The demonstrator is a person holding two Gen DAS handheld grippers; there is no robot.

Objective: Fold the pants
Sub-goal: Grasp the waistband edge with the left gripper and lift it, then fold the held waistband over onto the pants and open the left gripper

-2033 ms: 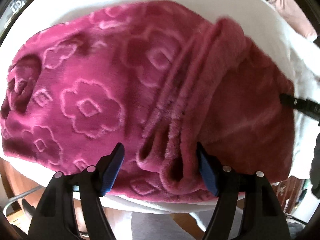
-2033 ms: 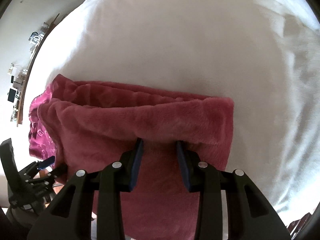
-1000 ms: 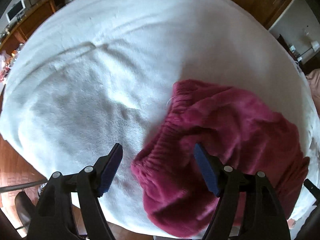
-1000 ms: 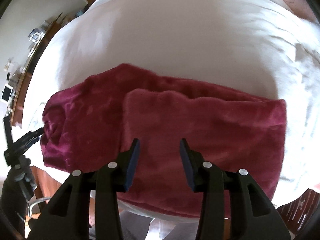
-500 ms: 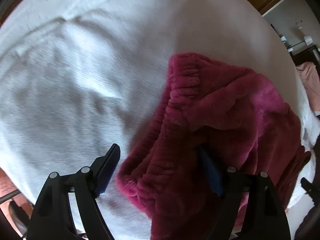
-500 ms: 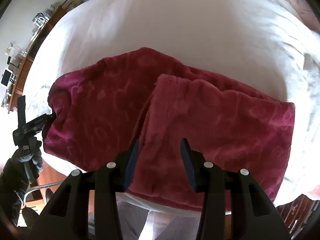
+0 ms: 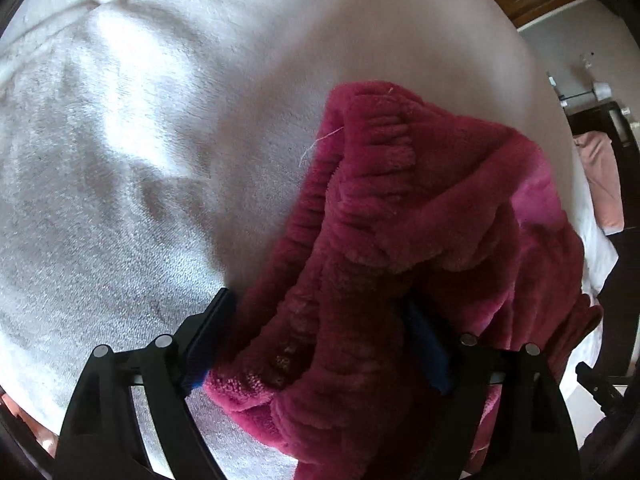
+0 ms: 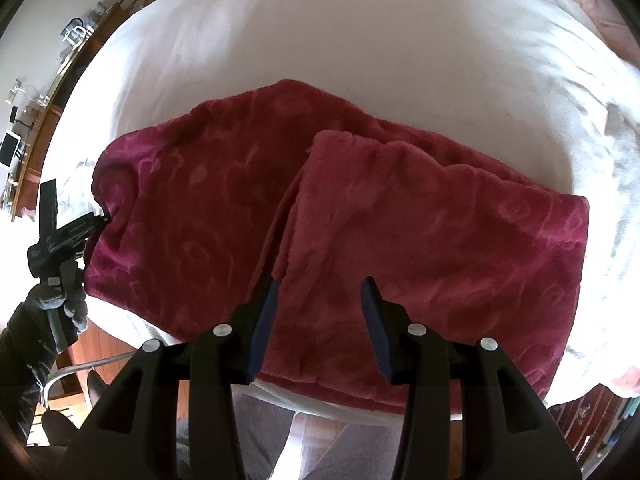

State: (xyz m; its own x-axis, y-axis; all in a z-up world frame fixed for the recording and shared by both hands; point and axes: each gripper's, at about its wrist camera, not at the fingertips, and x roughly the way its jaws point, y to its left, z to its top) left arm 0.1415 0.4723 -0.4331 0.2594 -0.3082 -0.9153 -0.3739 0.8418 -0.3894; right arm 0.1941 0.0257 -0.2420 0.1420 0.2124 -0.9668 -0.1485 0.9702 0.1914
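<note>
Beside folded pants (image 8: 340, 224) on white bedspread (image 8: 360, 32), gloved hand (image 8: 60, 300).

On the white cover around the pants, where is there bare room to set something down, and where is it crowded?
Bare white cover lies beyond the pants' far edge, and more beside the waistband, on its left in the left wrist view. The near edge is crowded: the pants reach almost to it, with the opening left tool astride the waistband and the right tool over the folded layer.

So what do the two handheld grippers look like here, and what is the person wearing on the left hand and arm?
Both the left gripper and the right gripper have matte black plastic frames with open cut-outs, round silver screw heads and flat blue pads inside the fingers. The left hand wears a dark glove, with a dark sleeve behind it.
</note>
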